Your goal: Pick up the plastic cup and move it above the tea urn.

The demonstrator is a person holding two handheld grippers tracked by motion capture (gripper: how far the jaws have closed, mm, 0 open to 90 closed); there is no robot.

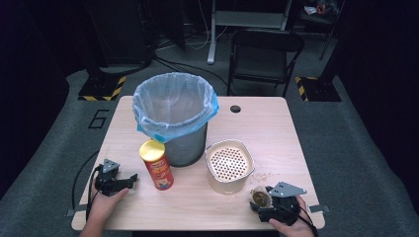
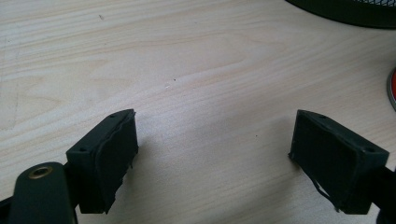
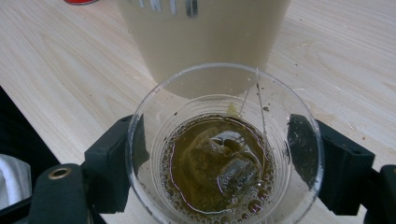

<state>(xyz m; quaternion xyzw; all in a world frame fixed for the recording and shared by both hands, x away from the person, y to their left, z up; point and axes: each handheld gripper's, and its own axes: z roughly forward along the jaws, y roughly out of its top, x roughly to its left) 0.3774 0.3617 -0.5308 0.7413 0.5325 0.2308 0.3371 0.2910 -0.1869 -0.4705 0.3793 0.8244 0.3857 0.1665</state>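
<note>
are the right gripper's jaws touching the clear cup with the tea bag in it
Touching. The right gripper view shows the right gripper with both black jaws pressed against opposite sides of the clear cup, no gap visible.

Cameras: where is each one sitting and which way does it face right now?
High view: above the near edge, looking forward and down on the table, bin, both hands.
Left gripper view: on the left gripper, facing bare tabletop between open jaws.
Right gripper view: on the right gripper, looking down into a clear cup of tea.
Shared: the beige strainer container.
</note>
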